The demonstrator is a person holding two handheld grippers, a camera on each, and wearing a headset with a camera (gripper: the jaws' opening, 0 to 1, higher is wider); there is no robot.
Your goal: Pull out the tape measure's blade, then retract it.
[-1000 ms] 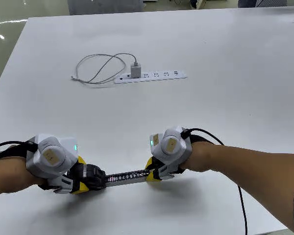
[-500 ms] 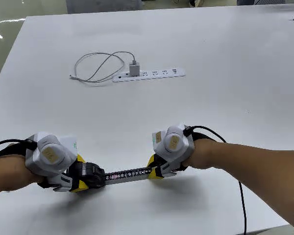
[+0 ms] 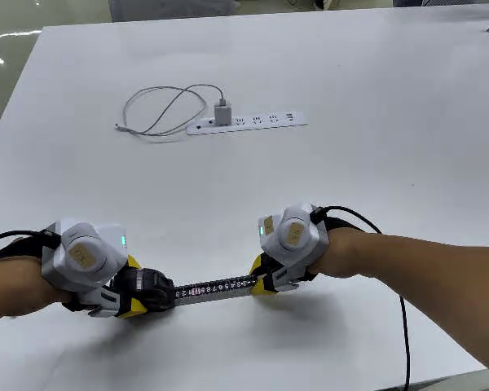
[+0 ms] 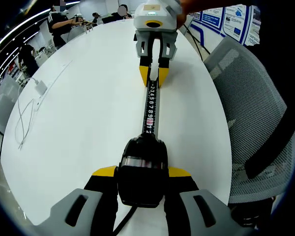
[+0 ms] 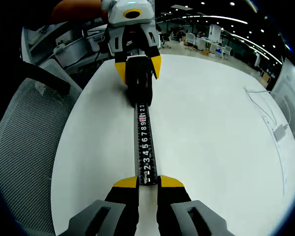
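Note:
The tape measure's black case (image 3: 147, 291) (image 4: 143, 168) (image 5: 138, 80) sits low over the white table near the front edge, with my left gripper (image 3: 134, 295) (image 4: 143, 173) shut on it. Its numbered blade (image 3: 216, 287) (image 4: 150, 106) (image 5: 144, 146) runs out to the right, level above the tabletop. My right gripper (image 3: 258, 282) (image 5: 147, 183) is shut on the blade's tip. In the left gripper view the right gripper (image 4: 154, 73) faces me at the far end of the blade; in the right gripper view the left gripper (image 5: 136, 69) holds the case.
A white power strip (image 3: 246, 122) with a plugged charger (image 3: 222, 113) and a looped grey cable (image 3: 159, 114) lies mid-table. The table's front edge (image 3: 440, 376) is close below the grippers. A mesh chair (image 4: 246, 128) (image 5: 24, 142) stands just off the table.
The right gripper has moved a little to the right, away from the case, and more of the blade is out. The left gripper and case have stayed put.

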